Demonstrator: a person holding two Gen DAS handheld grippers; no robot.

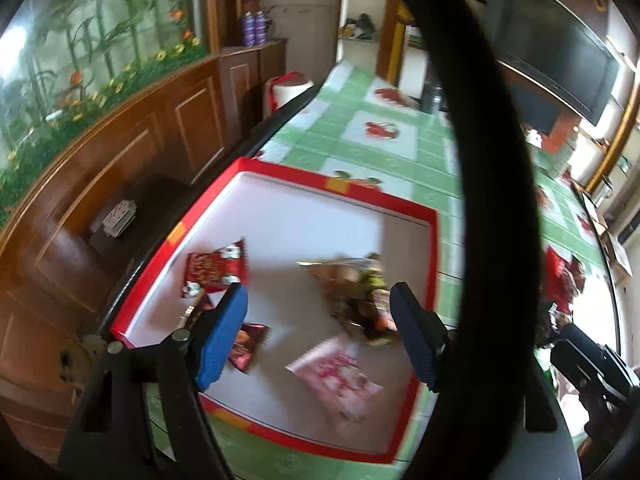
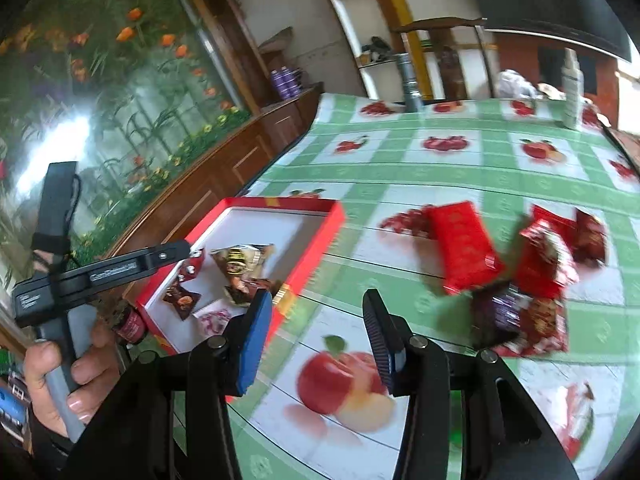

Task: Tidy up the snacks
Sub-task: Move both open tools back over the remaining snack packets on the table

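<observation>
Green-and-white checked tablecloth printed with apples and other red fruit, spread over a table beside a wood-panelled wall with a flowered mural. Roughly midway through the sorting, by the look of it.

Nearest in the left wrist view: left gripper, blue pads spread wide, nothing between them, hovering over the near part of the red-rimmed box. Below it, on the white box floor: a pink packet near the front edge, a small dark packet just beside the left pad, a red packet further back on the left, a brown-gold packet to the right. Four or so snacks already in, then; some blur, so count uncertain.

Nearest in the right wrist view: right gripper, likewise wide open and empty, above the apple print, between the box and the loose pile. Further right and back, still outside the box: a long red packet, a crumpled red wrapper, a dark purple packet and a dark red one, clustered and partly overlapping. At least four left to carry across.

Farthest: a white bottle at the table's far edge, apart from the snacks.
</observation>
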